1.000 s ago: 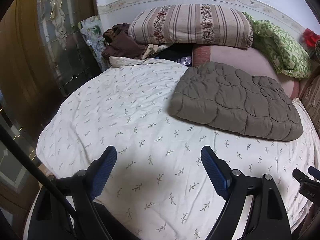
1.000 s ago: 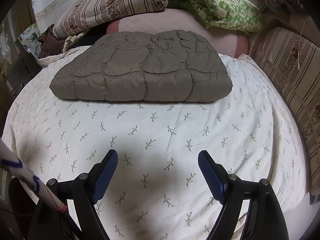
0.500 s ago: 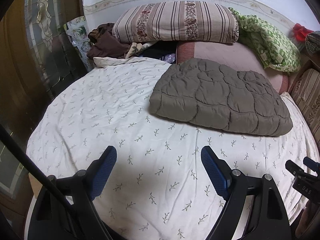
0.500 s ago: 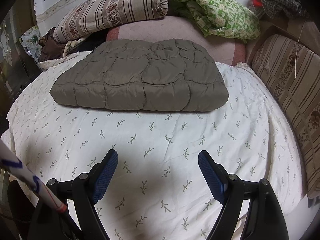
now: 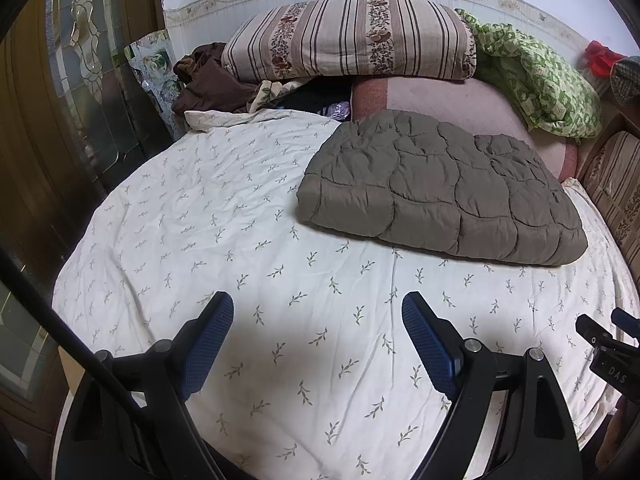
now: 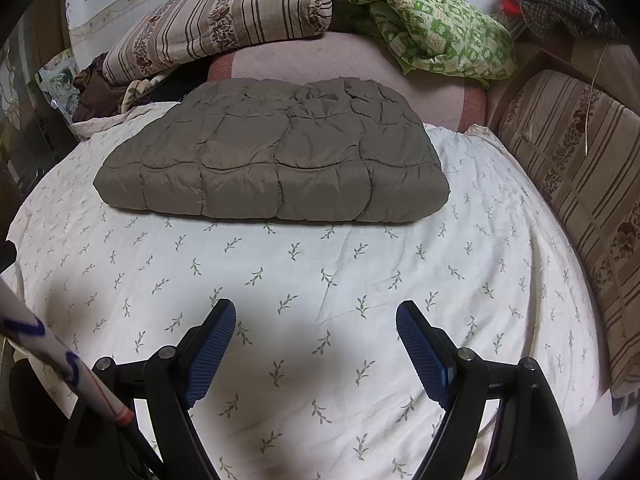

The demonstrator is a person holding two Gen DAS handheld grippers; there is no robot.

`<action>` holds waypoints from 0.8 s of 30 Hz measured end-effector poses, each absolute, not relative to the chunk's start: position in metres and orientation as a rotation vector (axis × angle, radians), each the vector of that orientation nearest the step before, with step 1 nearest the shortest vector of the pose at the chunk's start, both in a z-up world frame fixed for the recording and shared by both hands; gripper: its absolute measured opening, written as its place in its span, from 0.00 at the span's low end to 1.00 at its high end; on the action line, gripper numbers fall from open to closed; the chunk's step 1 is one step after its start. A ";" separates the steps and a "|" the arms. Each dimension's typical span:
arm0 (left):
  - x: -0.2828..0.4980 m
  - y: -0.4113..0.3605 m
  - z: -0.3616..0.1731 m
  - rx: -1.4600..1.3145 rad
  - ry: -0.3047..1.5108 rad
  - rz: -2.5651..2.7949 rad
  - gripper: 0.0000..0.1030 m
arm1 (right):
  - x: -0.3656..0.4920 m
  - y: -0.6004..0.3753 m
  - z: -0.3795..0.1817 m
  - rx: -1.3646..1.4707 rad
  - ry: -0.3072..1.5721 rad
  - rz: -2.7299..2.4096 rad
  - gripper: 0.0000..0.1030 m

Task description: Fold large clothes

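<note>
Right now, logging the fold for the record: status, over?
Left gripper and right gripper open, empty, above the sheet. Quilted grey-brown garment lies folded, untouched. Nothing between.

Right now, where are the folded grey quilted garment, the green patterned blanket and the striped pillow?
grey quilted garment (image 6: 272, 152), right wrist view, top middle.
green patterned blanket (image 6: 432, 28), right wrist view, bunched centre.
striped pillow (image 5: 352, 40), left wrist view, front face.

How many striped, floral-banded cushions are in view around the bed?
2. One striped cushion lies along the head of the bed against the wall; another striped cushion lines the bed's right side. More may be hidden beyond the frame.
</note>
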State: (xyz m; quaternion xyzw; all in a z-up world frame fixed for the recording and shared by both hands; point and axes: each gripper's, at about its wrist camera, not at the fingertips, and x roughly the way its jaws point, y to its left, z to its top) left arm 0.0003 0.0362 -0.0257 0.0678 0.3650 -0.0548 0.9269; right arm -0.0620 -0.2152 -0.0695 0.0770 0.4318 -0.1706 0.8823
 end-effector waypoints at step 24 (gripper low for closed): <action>0.215 0.053 -0.075 -0.056 0.982 -0.301 0.83 | 0.012 -0.405 -0.090 0.549 0.880 -0.415 0.87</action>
